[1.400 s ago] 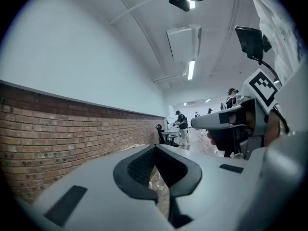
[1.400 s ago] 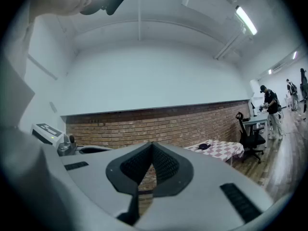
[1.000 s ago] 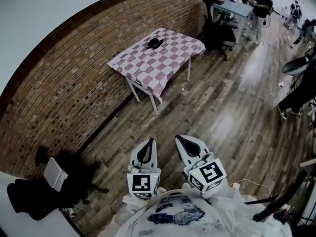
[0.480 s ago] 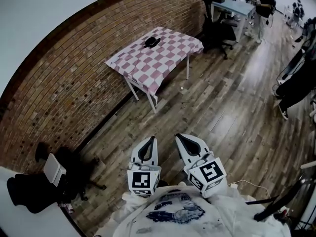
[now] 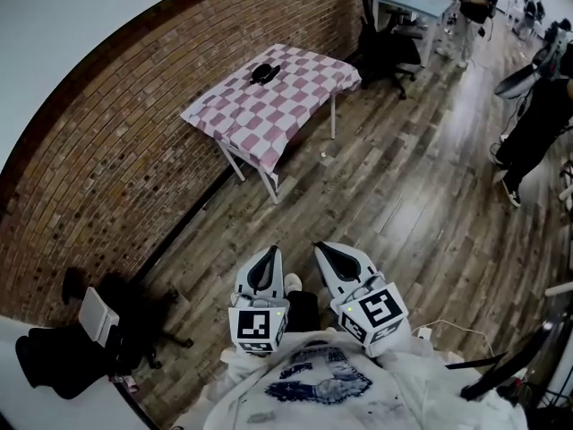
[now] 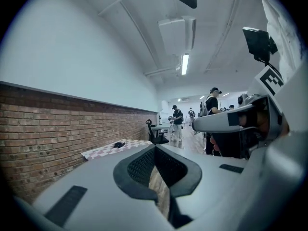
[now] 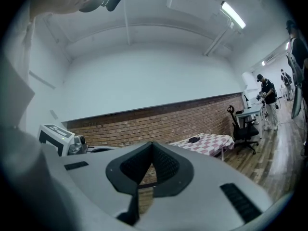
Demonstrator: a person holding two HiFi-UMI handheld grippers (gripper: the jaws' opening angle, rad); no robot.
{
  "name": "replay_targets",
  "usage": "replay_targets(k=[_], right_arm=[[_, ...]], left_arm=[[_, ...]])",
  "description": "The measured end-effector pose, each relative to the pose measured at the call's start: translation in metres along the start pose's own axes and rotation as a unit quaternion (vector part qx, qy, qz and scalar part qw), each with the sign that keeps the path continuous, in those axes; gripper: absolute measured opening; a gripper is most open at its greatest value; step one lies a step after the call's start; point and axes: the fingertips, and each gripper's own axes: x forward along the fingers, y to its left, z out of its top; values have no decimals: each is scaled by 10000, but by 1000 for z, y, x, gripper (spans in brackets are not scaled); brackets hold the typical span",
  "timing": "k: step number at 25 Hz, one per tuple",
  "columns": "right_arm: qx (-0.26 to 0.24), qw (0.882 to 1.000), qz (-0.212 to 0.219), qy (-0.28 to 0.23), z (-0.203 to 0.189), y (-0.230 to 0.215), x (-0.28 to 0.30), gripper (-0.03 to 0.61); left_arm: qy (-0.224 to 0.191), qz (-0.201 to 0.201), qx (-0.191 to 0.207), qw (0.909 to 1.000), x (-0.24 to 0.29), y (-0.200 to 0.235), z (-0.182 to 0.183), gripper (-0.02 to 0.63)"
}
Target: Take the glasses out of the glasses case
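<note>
Wooden planks cover the floor (image 5: 403, 195), and a long red-brick wall (image 5: 116, 150) runs along one side of the room under a pale upper wall. Against that brick wall stands the worktop (image 5: 277, 106), a small white-legged table draped in a pink-and-white checked cloth. The glasses case (image 5: 263, 73) lies on the cloth at the far end, close to the wall side and well apart from both grippers. It shows as a small, dark, rounded lump, black against the checks. From here it is too small to tell whether its lid is up or down.

The left gripper (image 5: 269, 256) and the right gripper (image 5: 322, 250) are held side by side just in front of the person's chest, above the floor, each pointing towards the worktop. In the left gripper view the jaws of the left gripper (image 6: 155, 148) meet at their tips with nothing between them, and the case (image 6: 119, 144) sits on the distant cloth (image 6: 103, 151). In the right gripper view the right gripper (image 7: 153, 144) is likewise closed and empty, with the case (image 7: 194, 139) a dark speck on the checked top (image 7: 209, 142).

Past the worktop a black office chair (image 5: 380, 47) stands by a pale desk (image 5: 416, 3), and a person in dark clothes (image 5: 537, 124) stands at the right edge.
</note>
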Motion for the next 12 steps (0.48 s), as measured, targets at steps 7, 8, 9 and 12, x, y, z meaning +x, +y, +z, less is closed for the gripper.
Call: replay_targets(k=[7, 8, 9, 12], right_arm=[[-22, 9995, -311, 91, 3, -35, 51, 14], [-23, 9994, -338, 102, 5, -39, 61, 14], [-39, 9993, -345, 114, 8, -41, 72, 14], [-106, 9994, -303, 148, 14, -48, 106, 14]], left_arm=[[-93, -219, -63, 9997, 59, 34, 0, 8], [-124, -221, -62, 9997, 68, 43, 2, 8], [-151, -212, -71, 9996, 76, 52, 5, 8], [-199, -149, -136, 9996, 99, 83, 12, 8]])
